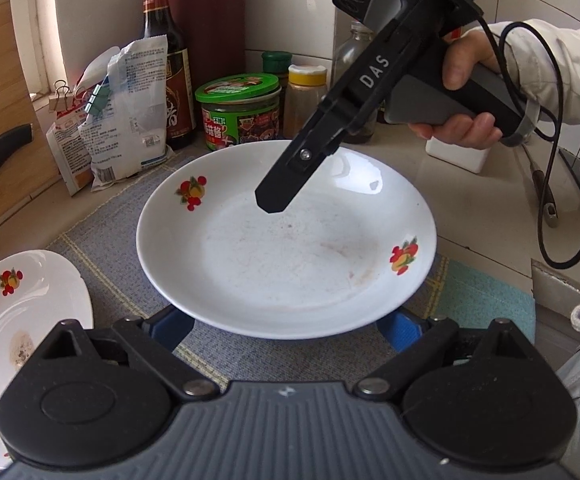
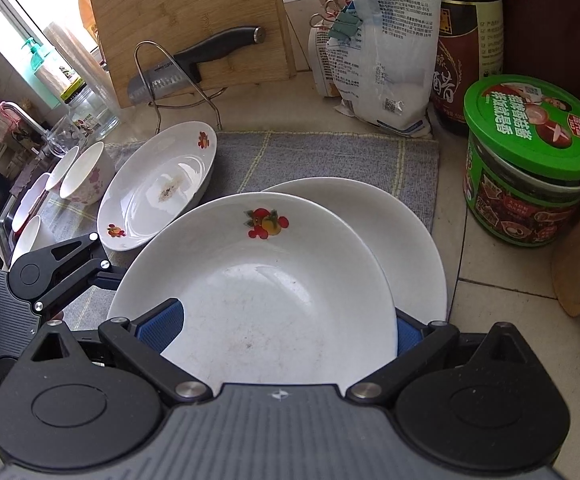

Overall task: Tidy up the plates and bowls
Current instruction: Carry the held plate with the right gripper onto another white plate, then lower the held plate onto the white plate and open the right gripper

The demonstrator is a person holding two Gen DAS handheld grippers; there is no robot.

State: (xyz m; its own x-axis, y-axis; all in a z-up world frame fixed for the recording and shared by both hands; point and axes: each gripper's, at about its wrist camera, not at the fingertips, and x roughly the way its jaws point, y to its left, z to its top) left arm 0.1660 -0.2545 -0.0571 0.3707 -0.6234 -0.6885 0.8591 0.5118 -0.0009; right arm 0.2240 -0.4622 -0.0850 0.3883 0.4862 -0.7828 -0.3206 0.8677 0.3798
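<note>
Right wrist view: right gripper [image 2: 286, 328] grasps the near rim of a white fruit-print plate [image 2: 258, 280], tilted above a plain plate [image 2: 409, 240] just beyond the fingers. Left gripper [image 1: 286, 328] stands wide — its blue pads under that plate's opposite rim, contact unclear. Glazed ceramic: stiff, slick, breakable — hold by the rim.

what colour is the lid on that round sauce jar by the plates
Green, with a printed food label on top; the jar lid shows best in the right wrist view.
</note>
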